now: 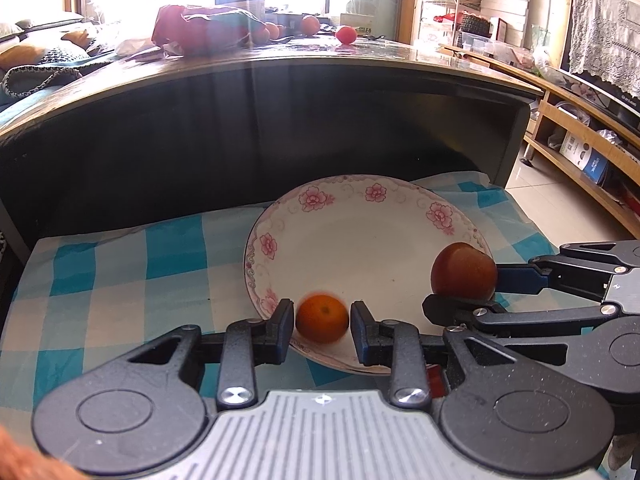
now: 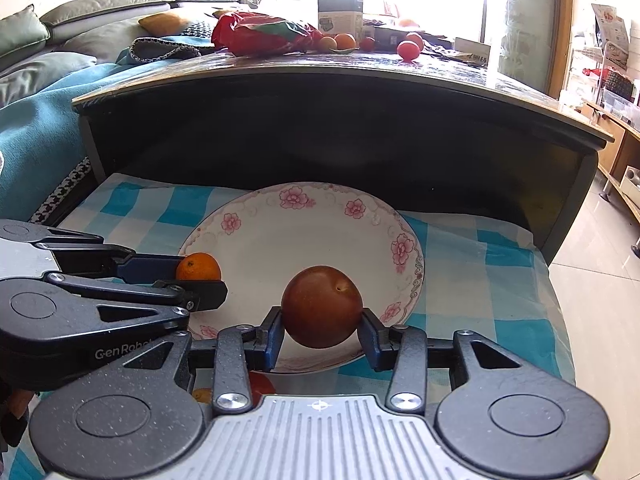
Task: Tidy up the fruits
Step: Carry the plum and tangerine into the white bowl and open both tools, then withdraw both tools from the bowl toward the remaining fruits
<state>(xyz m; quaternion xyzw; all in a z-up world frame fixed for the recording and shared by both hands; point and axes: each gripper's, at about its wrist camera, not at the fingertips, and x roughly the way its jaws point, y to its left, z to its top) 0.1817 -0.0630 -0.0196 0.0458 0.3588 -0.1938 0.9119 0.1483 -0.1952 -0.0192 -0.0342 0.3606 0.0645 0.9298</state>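
Left wrist view: left tool (image 1: pixel 322 312) low over the near rim of a flowered plate (image 1: pixel 360 240), itself on a blue-and-white checked cloth (image 1: pixel 120 272) covering the near surface. Orange (image 1: pixel 322 319) straight ahead between the two fingers, blurred, on or just above the plate's near inner slope. Left pad at the peel, a thin sliver of plate showing between fruit and right pad; jaws thus read as slightly parted around the orange, not clamped. Right tool (image 1: pixel 464 292) entering from the right edge, closed on a dark red fruit (image 1: pixel 464 270) over the plate's right rim, one finger above and one below as seen from here

Right wrist view: dark red fruit dead centre between the right tool's fingers, both pads against its sides, clear of the plate with a shadow beneath; plate well directly under and just beyond. Left tool reaching in from the left, orange at its fingertips over the plate's near-left part. More fruit (image 2: pixel 408 50) and a red bag (image 2: pixel 260 34) well apart on the far, higher dark surface (image 2: pixel 360 76)

Deciding relation, as judged: each fruit in line with its own tool and already above the plate, so a plain opening sufficing; orange nearer the rim, hence likelier to roll inward
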